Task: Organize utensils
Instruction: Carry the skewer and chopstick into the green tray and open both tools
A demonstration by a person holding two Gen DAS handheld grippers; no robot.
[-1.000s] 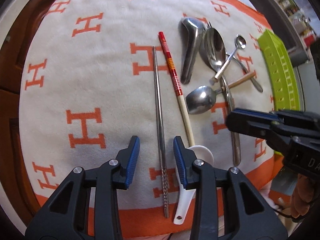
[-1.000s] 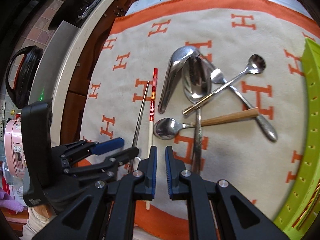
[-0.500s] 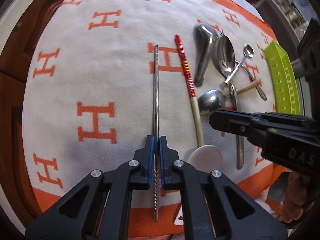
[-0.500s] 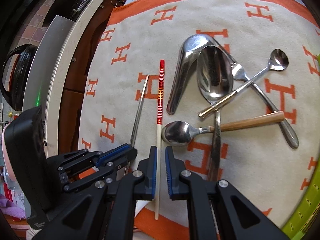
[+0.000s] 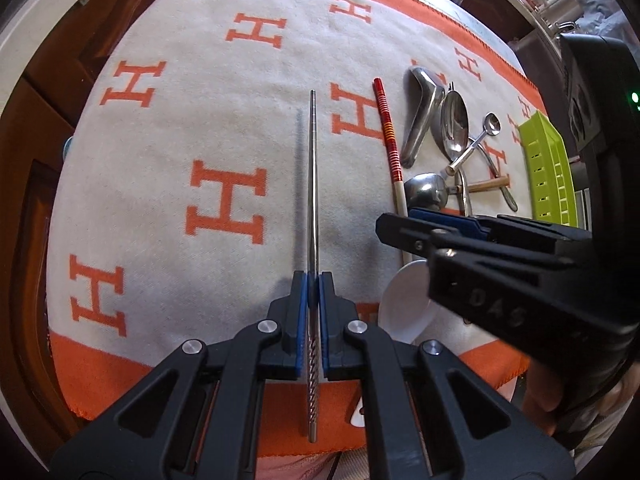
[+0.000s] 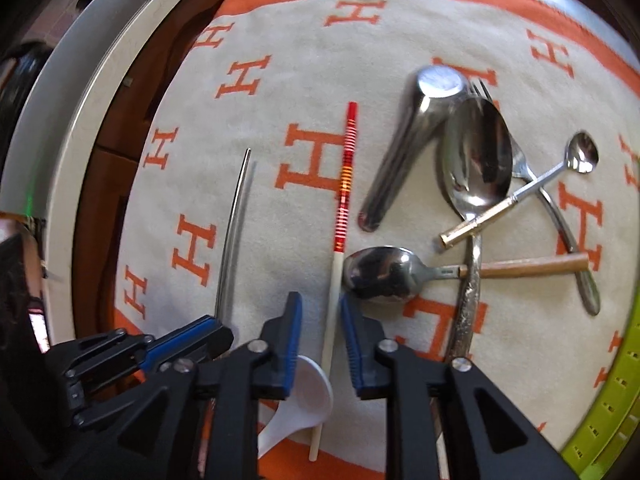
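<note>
The thin, stiff, slippery steel chopstick (image 5: 313, 184) is pinched near its ridged end by the left tool (image 5: 313, 292); the right tool (image 6: 320, 312) is opening astride the red-and-cream chopstick (image 6: 340, 216).

We see cream cloth (image 5: 248, 128) with orange H pattern, orange border; red-and-cream striped chopstick (image 6: 345, 184); silver metal chopstick (image 5: 313, 176); white spoon (image 6: 304, 396); lime-green tray (image 5: 548, 172); black tools, blue pads (image 6: 290, 336).

Two chopsticks (image 6: 343, 184), five spoons (image 6: 380, 270), one fork (image 6: 520, 160), one tray (image 5: 548, 168), two tools (image 6: 318, 312)
</note>
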